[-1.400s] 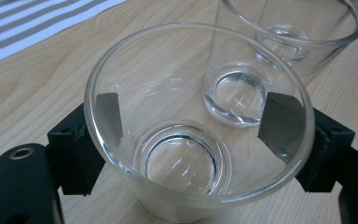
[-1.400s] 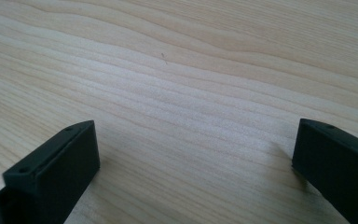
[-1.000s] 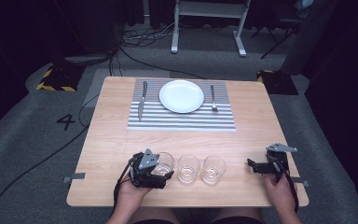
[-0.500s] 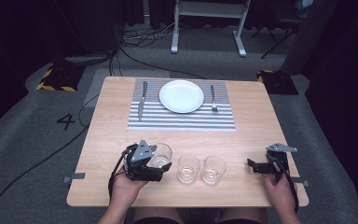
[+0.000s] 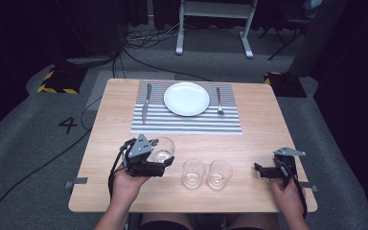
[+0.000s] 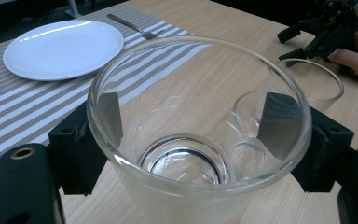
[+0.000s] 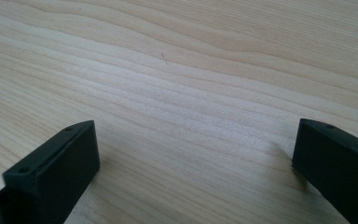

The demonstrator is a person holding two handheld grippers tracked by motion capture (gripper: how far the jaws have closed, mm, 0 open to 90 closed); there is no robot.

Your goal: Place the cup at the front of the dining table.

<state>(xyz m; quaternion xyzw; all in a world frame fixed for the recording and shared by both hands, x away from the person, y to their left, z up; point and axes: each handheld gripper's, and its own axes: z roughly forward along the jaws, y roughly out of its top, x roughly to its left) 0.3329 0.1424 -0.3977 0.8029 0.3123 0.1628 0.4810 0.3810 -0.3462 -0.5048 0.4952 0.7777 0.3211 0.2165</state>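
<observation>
Left jaws clenched on a clear glass [image 6: 200, 140], one pad against each side of its wall, rim up, base seen through the open mouth. In the high view, left gripper [image 5: 165, 162] at the near left of the bench [image 5: 268, 124], held glass [image 5: 163, 149] just beyond the hand [image 5: 127, 184], set apart from a pair of glasses to its right. Cannot tell whether the held glass touches the wood or sits lifted off it.

Right jaws released, spread wide over bare wood grain in the right gripper view, nothing between them. Right gripper [image 5: 259, 171] at the near right of the bench, jaws pointing left toward the pair, well apart from it; right hand [image 5: 287, 194] behind it at the near edge.

Middle glass [image 5: 193, 173] and right glass [image 5: 219, 173] upright, just beside each other, between the two grippers.

Farther back, a striped mat [image 5: 187, 122] with a white plate [image 5: 187, 98] at its middle, knife [image 5: 146, 101] left of the plate, fork [image 5: 219, 100] right of it, both lying lengthwise on the mat.

In the left gripper view, plate [image 6: 60, 49] and fork [image 6: 133, 25] beyond the rim at upper left, right gripper [image 6: 328, 32] at upper right, another glass's rim [image 6: 324, 84] just before it.
</observation>
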